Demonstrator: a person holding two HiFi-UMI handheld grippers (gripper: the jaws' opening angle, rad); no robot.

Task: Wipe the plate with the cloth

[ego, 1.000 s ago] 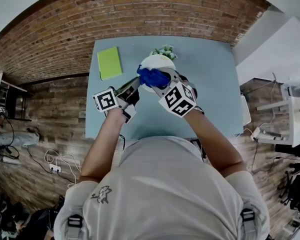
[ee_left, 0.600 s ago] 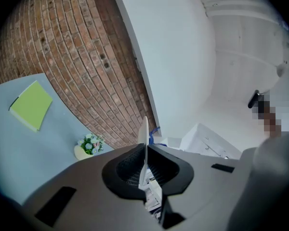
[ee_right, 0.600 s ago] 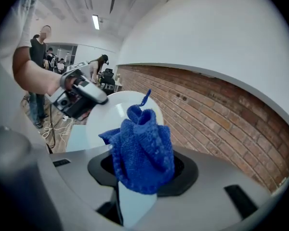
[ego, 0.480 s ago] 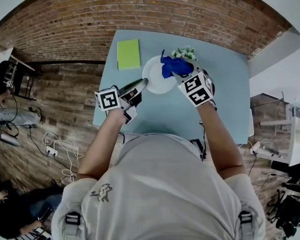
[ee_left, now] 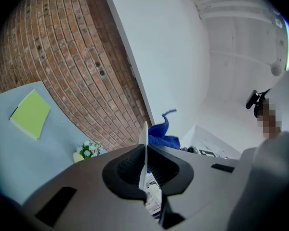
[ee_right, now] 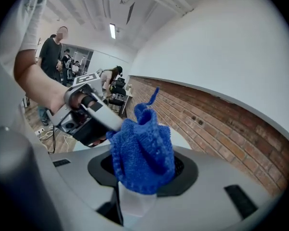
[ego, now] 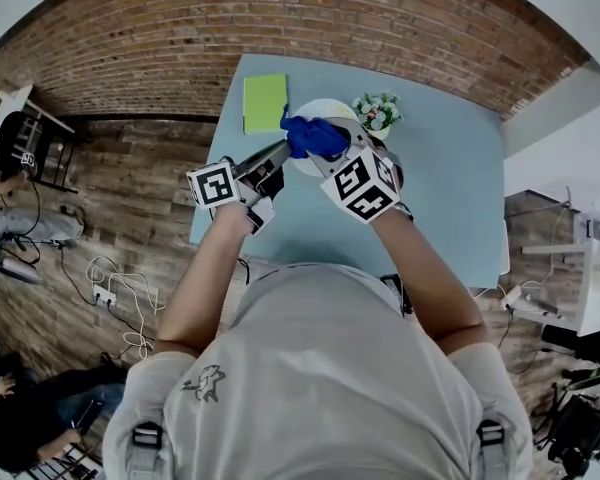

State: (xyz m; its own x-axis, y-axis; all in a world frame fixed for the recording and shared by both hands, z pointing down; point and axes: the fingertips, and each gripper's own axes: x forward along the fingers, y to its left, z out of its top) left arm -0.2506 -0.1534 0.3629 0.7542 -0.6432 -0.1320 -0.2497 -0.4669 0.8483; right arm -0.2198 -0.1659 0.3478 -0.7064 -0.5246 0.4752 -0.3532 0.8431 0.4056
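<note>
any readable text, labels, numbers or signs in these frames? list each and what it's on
None can be read.
Left marker cube: square black-and-white pattern, no letters.
Right marker cube: patterns only, no letters.
Shirt logo: small graphic; any lettering is too small to read.
Green pad: its face shows no print.

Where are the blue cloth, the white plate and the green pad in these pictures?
blue cloth [ee_right: 142, 153]: right gripper view, middle of the bunched fabric.
white plate [ego: 328, 109]: head view, bare rim beyond the cloth.
green pad [ego: 265, 102]: head view, its centre.

Nubby terry cloth [ee_right: 142, 150], smooth plate [ego: 332, 110]
</note>
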